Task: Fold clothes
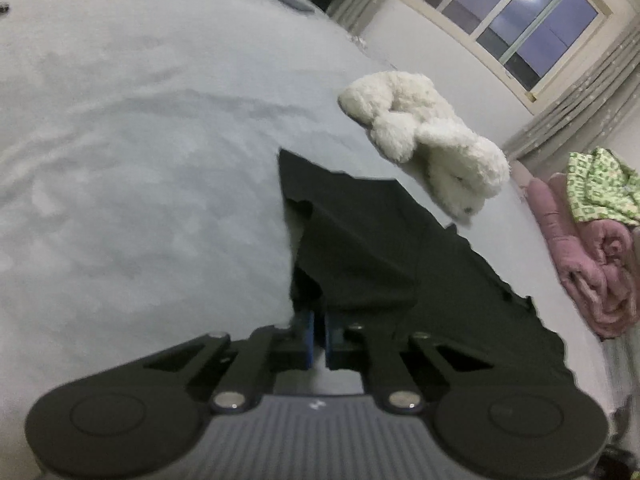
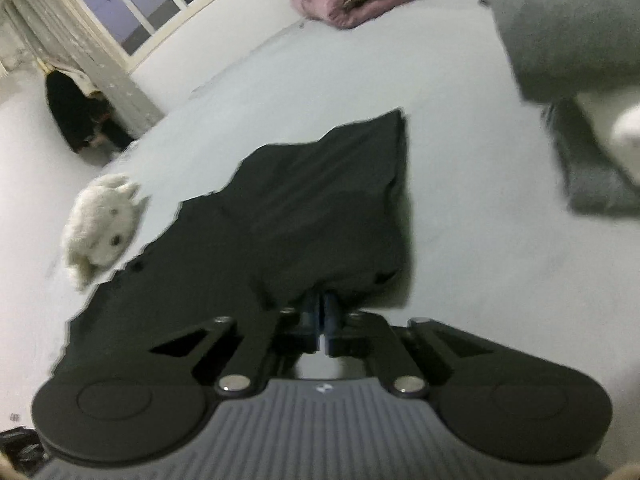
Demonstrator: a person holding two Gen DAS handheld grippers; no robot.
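Nearest the lens in each wrist view, we see a gripper closed down on the near hem of the black garment [image 1: 384,256], which lies spread on the pale bed sheet [image 1: 120,168]. The left gripper [image 1: 318,320] has its blue pads almost together with the cloth's left near corner bunched at their tips; the right gripper [image 2: 322,304] is pinched fully on the right near corner, so we judge both to be gripping fabric, though the contact itself is hidden by dark folds. We take the step in hand to be a grasp made ahead of a fold. To do it well, we would lift both corners together and level, keep the hem taut between them, and carry it toward the garment's far edge without dragging the lower layer. Beyond the garment, just off its far side, lies the white plush toy [image 1: 424,140]; farther off sits the pink quilt [image 1: 592,264] under a green patterned cloth [image 1: 604,188], then the window [image 1: 516,16]. Only the right view shows a grey folded item [image 2: 592,176] well apart from the garment; only the left shows the sheet's wide bare stretch.
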